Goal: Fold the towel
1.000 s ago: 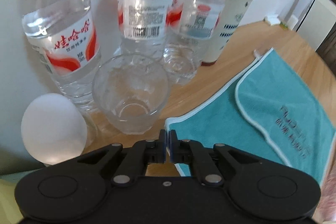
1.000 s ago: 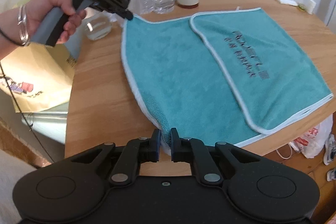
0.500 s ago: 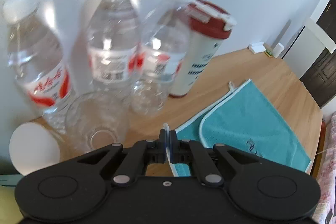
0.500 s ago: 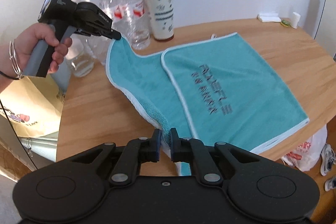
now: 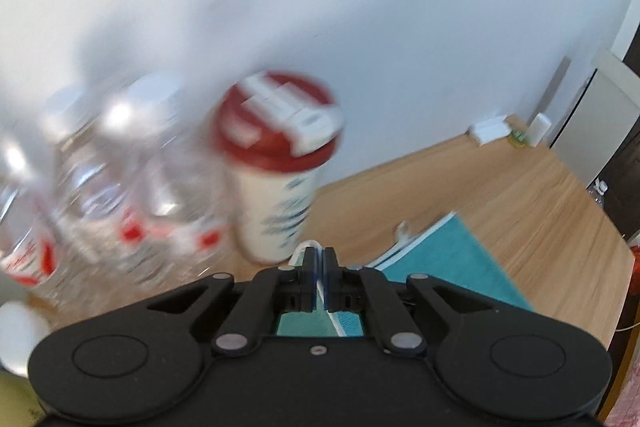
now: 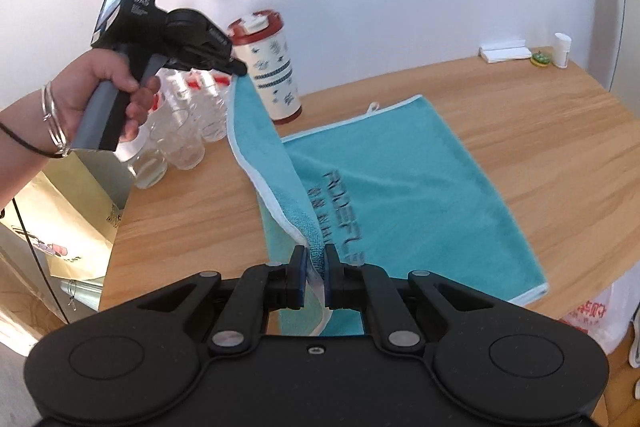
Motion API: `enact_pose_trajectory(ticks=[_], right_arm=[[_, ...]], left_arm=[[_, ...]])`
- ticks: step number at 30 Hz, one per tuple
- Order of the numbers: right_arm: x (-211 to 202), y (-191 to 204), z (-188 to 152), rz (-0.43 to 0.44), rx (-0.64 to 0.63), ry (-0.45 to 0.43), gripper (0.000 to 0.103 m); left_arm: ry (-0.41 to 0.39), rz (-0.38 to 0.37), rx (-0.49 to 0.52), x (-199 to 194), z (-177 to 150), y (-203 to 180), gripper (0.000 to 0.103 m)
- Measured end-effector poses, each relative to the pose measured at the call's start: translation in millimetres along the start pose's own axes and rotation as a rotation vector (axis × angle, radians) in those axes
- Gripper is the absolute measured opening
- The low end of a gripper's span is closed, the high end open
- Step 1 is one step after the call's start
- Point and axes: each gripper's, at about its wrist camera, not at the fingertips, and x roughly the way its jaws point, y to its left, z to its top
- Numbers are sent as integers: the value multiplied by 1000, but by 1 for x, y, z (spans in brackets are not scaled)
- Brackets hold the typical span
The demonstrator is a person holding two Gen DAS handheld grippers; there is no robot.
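A teal towel (image 6: 404, 187) with a white hem and dark lettering lies on the round wooden table (image 6: 560, 123), its right part folded flat. My right gripper (image 6: 314, 259) is shut on the towel's near left corner. My left gripper (image 6: 239, 67), held in a person's hand, is shut on the far left corner and holds it high above the table. The left edge hangs as a raised flap between the two grippers. In the left wrist view my left gripper (image 5: 319, 255) pinches the white hem, with the towel (image 5: 452, 259) below and to the right.
Several clear water bottles (image 6: 188, 115) and a cream tumbler with a red lid (image 6: 270, 67) stand at the table's far left. Small white items (image 6: 506, 53) sit at the far right edge. A yellow paper bag (image 6: 60, 223) is left of the table, a plastic bag (image 6: 592, 315) below right.
Both grippers have lifted the towel's left edge off the table and carried it to the right, so the flap now stands up. The left wrist view has risen above the bottles.
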Motion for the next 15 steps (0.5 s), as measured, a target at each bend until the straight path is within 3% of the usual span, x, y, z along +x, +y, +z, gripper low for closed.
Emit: enact_pose_trajectory(ticks=[7,15], right_arm=[[-13,-51,9,-5,48,-35,8],[0,-117,2,-60,170,-14,8]], left_arm=[[-35,-12,45,19,22,-64,2],[-13,-25,83,65,33,-121,2]])
